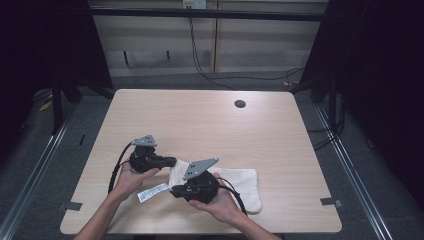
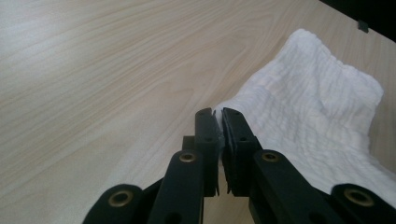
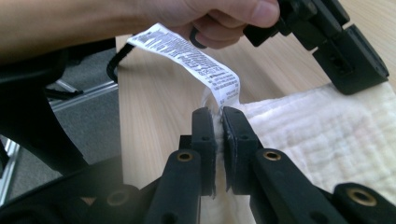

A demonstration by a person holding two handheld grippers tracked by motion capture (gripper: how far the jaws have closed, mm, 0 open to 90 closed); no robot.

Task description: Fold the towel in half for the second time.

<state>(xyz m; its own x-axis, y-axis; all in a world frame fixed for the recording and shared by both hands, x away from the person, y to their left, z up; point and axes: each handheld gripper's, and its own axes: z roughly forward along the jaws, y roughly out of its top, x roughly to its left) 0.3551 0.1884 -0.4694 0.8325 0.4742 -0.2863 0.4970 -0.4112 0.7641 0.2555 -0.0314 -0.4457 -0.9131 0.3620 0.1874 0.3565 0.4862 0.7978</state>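
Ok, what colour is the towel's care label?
White with black print, clearest in the right gripper view.

White waffle-textured towel [image 2: 317,112]; white care label [image 3: 187,56], black print; black grippers, left [image 2: 219,114], right [image 3: 218,112], grey top plates; pale wood-grain table [image 1: 200,120]; grey floor.

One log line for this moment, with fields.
left gripper: shut on towel corner | right gripper: shut on towel corner by label | towel: on table
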